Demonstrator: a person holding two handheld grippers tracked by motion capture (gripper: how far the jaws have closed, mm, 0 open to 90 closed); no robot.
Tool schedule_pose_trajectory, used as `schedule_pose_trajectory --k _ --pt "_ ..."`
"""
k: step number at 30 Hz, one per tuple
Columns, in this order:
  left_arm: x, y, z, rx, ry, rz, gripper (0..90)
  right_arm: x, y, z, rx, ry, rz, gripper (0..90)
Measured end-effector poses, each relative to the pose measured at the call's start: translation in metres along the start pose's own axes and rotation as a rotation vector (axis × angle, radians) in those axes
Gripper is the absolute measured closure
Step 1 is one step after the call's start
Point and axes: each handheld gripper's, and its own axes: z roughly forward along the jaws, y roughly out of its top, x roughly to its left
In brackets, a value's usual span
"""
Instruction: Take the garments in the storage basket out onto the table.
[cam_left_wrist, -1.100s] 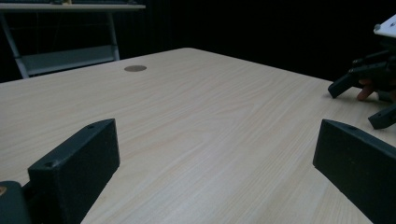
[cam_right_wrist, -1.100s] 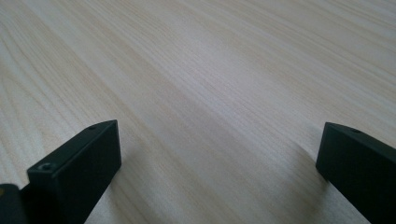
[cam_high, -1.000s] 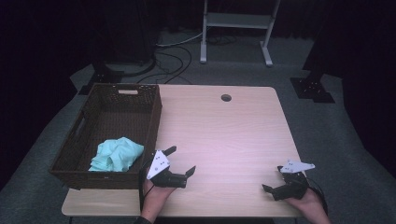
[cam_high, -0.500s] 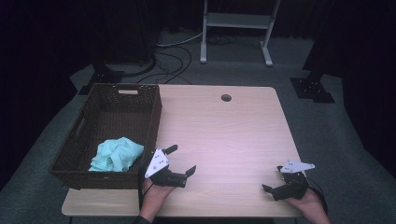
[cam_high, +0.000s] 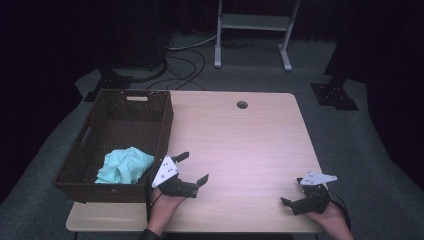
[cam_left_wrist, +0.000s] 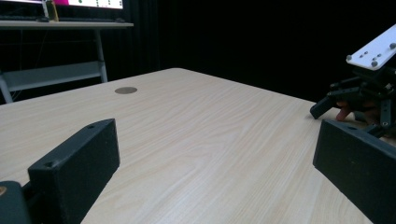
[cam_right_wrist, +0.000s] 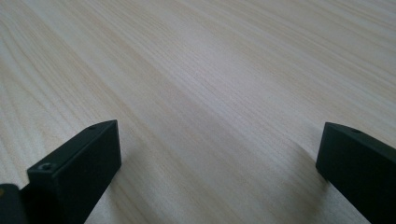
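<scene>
My left gripper (cam_high: 193, 168) rests low over the wooden table (cam_high: 240, 145) just right of the basket's near corner, held by a hand, jaws wide open and empty. In the left gripper view its jaws (cam_left_wrist: 215, 156) frame bare wood, with the right gripper (cam_left_wrist: 362, 95) off to the right. My right gripper (cam_high: 292, 192) sits near the table's front right edge, also open with nothing in it. The right gripper view has its jaws (cam_right_wrist: 217, 154) spread over plain tabletop. A crumpled teal cloth (cam_high: 124, 165) lies in the near end of the dark wicker basket (cam_high: 166, 120).
The basket takes up the table's left side. A round cable hole (cam_high: 242, 105) sits near the far edge, also seen as the hole (cam_left_wrist: 126, 90). Beyond the table stand a metal frame (cam_high: 252, 30) and cables on the floor (cam_high: 185, 60).
</scene>
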Motion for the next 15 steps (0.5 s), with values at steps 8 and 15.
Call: schedule_pose_trajectory --k 8,15 --pt "0.0 0.0046 -0.001 -0.008 -0.004 -0.001 0.0 0.0 0.0 0.0 0.0 0.0 0.0 0.0" --pt "-0.0002 0.0093 -0.0022 -0.015 -0.005 0.006 0.0 0.0005 -0.0002 -0.0003 0.001 0.0 -0.001 0.0"
